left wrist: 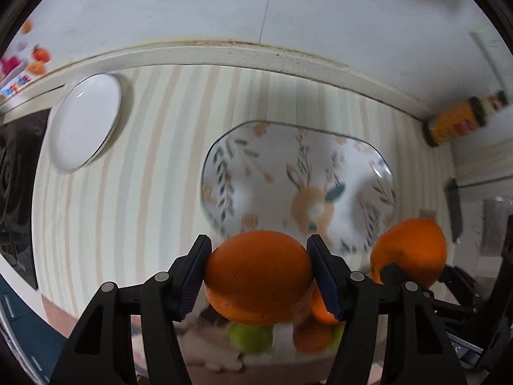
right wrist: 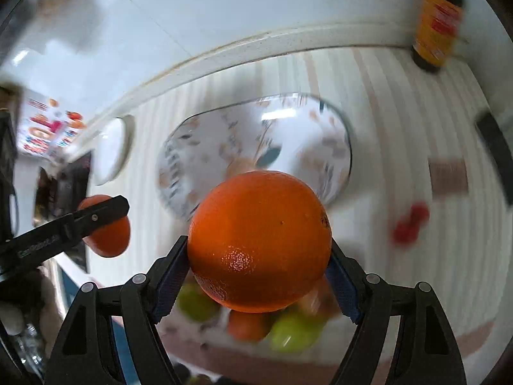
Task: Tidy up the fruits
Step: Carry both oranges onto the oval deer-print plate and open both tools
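My left gripper (left wrist: 259, 276) is shut on an orange (left wrist: 259, 277) and holds it above the table, short of a floral plate (left wrist: 298, 176). My right gripper (right wrist: 259, 269) is shut on a second orange (right wrist: 259, 240), also in the air; this orange shows at the right of the left wrist view (left wrist: 408, 252). The left gripper's orange (right wrist: 107, 235) shows at the left of the right wrist view. The floral plate (right wrist: 253, 150) lies ahead on the striped cloth. Beneath both grippers lie green and orange fruits (left wrist: 250, 337) (right wrist: 291, 330), blurred.
A plain white oval plate (left wrist: 85, 120) lies at the back left of the striped cloth. An orange-labelled bottle (left wrist: 461, 120) stands at the back right by the wall. A small red object (right wrist: 410, 224) lies on the cloth to the right. A dark cooktop (left wrist: 19, 173) is at the left.
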